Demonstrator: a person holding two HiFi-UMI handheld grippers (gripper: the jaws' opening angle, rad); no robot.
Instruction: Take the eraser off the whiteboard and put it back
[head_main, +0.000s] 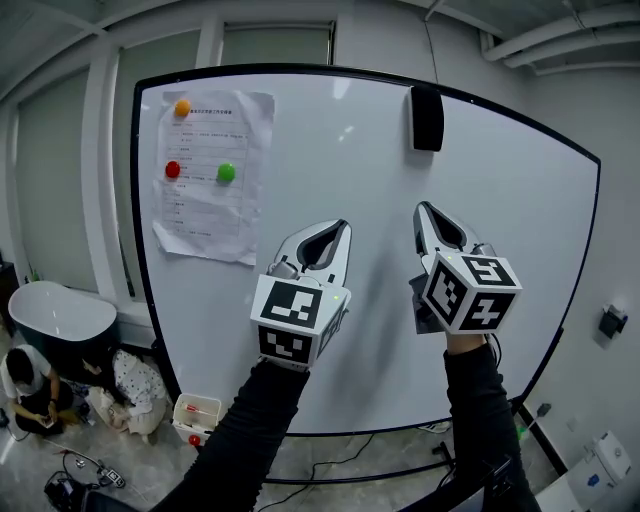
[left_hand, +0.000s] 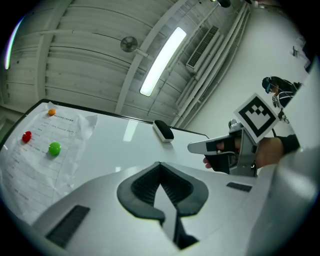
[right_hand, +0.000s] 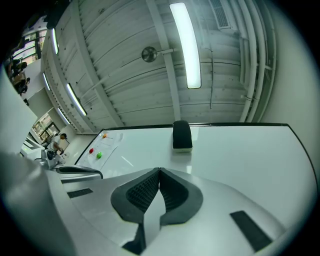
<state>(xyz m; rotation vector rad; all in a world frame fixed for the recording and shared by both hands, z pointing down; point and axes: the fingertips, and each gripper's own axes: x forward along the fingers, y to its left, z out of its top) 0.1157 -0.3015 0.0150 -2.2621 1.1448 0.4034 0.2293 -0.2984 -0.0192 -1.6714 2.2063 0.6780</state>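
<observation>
A black eraser (head_main: 427, 118) (left_hand: 163, 130) (right_hand: 182, 134) clings to the whiteboard (head_main: 500, 260) near its top edge. My right gripper (head_main: 421, 208) is raised in front of the board, below the eraser and apart from it, its jaws shut with nothing between them. To its left my left gripper (head_main: 344, 225) is held up at about the same height, tips meeting, also empty. In the right gripper view the closed tips (right_hand: 159, 170) point up the board toward the eraser. The left gripper view shows its own closed tips (left_hand: 159, 164) and the right gripper (left_hand: 191, 147) beside them.
A paper sheet (head_main: 212, 170) hangs at the board's upper left under orange (head_main: 182, 107), red (head_main: 172, 169) and green (head_main: 226, 172) magnets. On the floor at lower left are a person (head_main: 25, 385), a white tub (head_main: 60, 312) and a small box (head_main: 196, 414). Cables trail under the board's stand.
</observation>
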